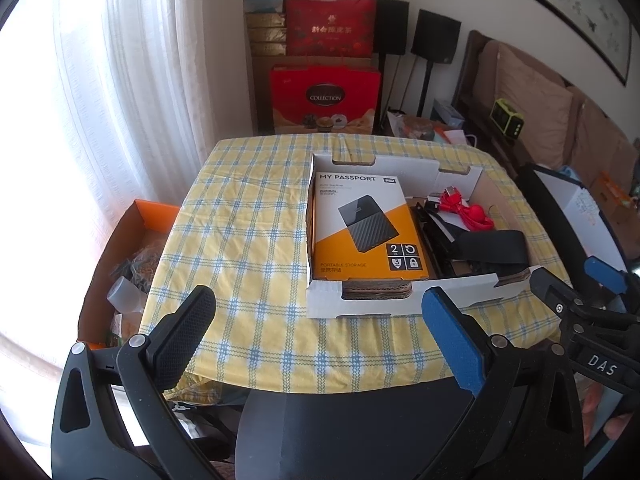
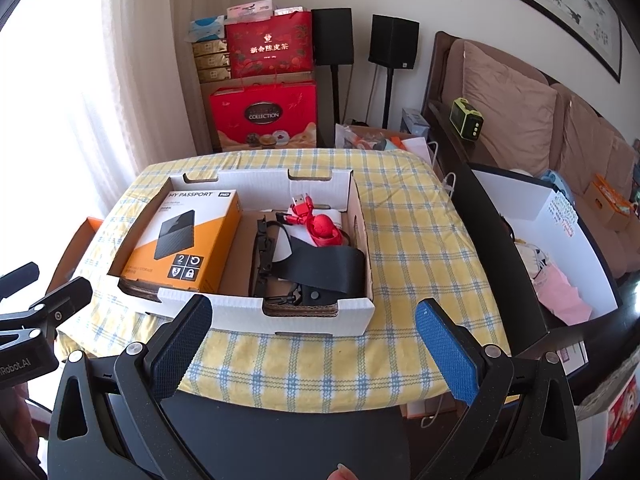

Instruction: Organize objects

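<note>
Right wrist view: both tongs are held spread and empty short of the white tray on the checked surface, so the red cable inside is probably best approached from above.

Orange drive box, red cable, black strap inside white tray
</note>
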